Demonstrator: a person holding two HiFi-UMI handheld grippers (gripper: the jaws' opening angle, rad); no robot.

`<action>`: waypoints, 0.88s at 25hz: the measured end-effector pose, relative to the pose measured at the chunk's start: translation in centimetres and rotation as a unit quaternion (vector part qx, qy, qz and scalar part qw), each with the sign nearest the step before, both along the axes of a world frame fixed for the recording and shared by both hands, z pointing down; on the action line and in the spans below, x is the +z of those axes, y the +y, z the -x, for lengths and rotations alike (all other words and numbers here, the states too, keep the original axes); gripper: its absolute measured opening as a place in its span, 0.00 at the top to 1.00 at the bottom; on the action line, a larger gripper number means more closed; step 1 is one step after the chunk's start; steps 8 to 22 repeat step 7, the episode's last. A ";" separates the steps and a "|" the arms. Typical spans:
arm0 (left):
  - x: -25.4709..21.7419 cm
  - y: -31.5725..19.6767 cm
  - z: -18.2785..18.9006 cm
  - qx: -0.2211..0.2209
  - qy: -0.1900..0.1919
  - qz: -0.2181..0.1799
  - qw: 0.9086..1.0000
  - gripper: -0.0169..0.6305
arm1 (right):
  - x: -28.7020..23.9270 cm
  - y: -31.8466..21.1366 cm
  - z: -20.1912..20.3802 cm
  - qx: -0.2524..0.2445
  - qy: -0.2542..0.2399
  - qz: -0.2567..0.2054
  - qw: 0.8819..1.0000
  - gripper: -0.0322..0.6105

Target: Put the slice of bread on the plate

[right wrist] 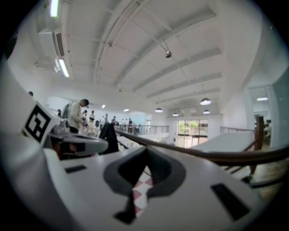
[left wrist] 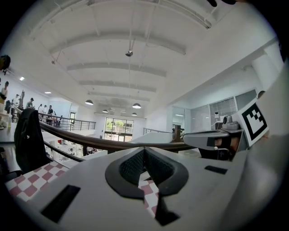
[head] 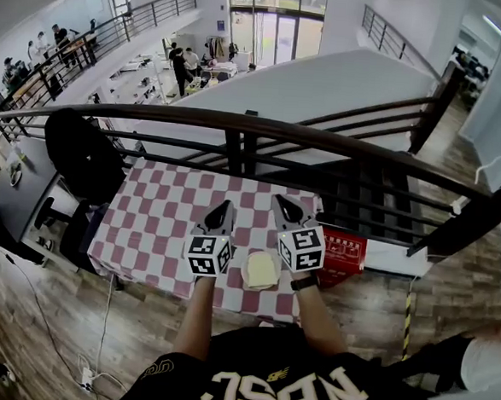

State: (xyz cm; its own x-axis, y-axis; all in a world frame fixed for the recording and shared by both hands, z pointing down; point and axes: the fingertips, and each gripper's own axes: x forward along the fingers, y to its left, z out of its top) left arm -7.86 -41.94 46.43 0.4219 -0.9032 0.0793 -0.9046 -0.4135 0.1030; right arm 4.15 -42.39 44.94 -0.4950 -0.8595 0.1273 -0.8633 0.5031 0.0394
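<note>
A pale slice of bread (head: 262,269) lies near the front edge of the red-and-white checked table (head: 168,210), on what looks like a white plate (head: 246,279). Both grippers hang above the table, pointing away from me towards the railing, with the bread below and between their marker cubes. My left gripper (head: 223,207) (left wrist: 144,151) is shut with nothing in it. My right gripper (head: 281,202) (right wrist: 146,151) is also shut and empty. Only the checked cloth shows under the closed jaws in both gripper views. The bread is out of sight in both.
A dark wooden railing (head: 238,126) runs along the far side of the table, with a drop behind it. A black chair with a jacket (head: 83,153) stands at the table's left. A red packet (head: 343,248) lies at the table's right end.
</note>
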 end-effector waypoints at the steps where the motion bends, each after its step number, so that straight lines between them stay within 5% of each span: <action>1: -0.1 0.1 0.0 -0.002 -0.002 -0.002 1.000 0.94 | -0.2 0.1 0.0 0.001 -0.001 -0.002 1.000 0.93; 22: -0.7 0.6 -0.3 -0.003 -0.017 -0.024 1.000 0.94 | -0.6 0.3 -0.5 0.015 -0.001 -0.019 1.000 0.93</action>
